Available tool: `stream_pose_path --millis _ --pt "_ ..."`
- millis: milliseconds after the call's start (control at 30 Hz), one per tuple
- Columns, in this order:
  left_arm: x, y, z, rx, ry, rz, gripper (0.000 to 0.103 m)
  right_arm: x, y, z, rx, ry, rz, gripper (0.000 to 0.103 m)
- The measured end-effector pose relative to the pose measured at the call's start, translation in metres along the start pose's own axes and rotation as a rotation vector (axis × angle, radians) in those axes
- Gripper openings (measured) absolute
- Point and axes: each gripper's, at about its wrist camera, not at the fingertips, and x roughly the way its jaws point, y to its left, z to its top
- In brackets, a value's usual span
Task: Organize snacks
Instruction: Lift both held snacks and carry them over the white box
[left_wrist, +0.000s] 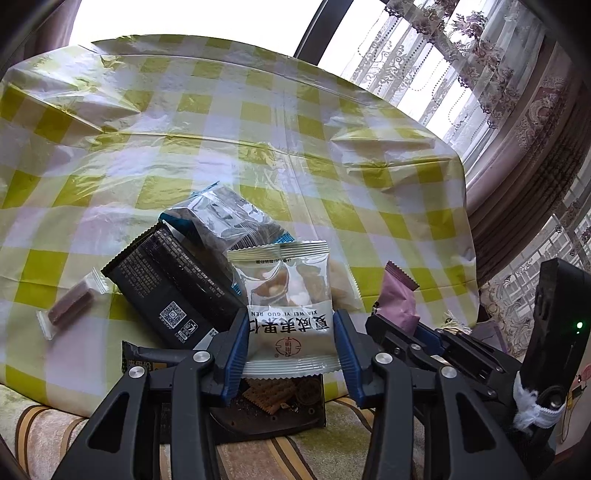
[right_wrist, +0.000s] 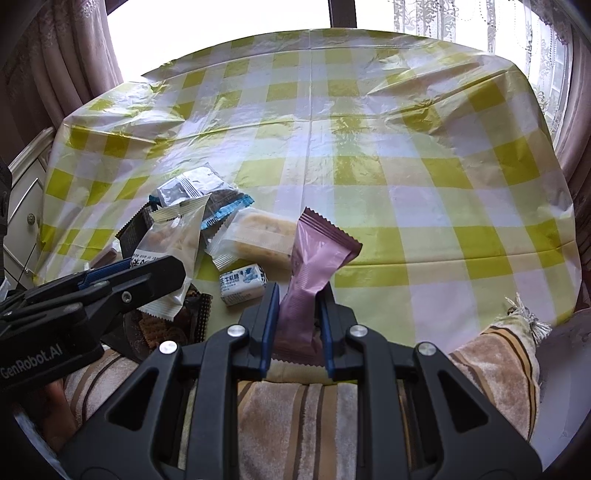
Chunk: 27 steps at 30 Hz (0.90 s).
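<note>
From the left wrist, the left gripper (left_wrist: 291, 345) clamps its blue pads on a clear-and-white snack packet (left_wrist: 288, 306), printed "XIA WEI YI GUO REN" above large Chinese characters, seen upside down. Behind it a black packet (left_wrist: 170, 284) shows a QR code, small print and a recycling mark. A cracker bag (left_wrist: 273, 398) lies beneath, on the edge of the yellow-checked tablecloth (left_wrist: 258, 147).

From the right wrist, the right gripper (right_wrist: 295, 325) is pinched tight on the lower end of a pink wrapper (right_wrist: 314, 258), standing upright and without legible print. A small white sweet (right_wrist: 243, 283) with blue Chinese lettering lies just beside it. The other tool's body (right_wrist: 33, 360) reads "GenRobot.AI".
</note>
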Motion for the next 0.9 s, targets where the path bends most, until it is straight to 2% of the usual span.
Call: stream_pose_path --millis 300,600,900 --pt "-0.015 -0.018 -0.006 0.028 -0.023 0.007 0.045 -0.022 -0.012 -0.003 0.042 -0.035 0.008 0.024" --pt "-0.022 -0.045 -0.010 0.060 -0.032 -0.034 0.045 -0.046 -0.034 -0.007 0.088 -0.065 0.003 0.024" --pt "-0.016 -0.089 -0.018 0.131 -0.014 -0.084 0.045 -0.073 -0.075 -0.016 0.160 -0.090 -0.030 0.024"
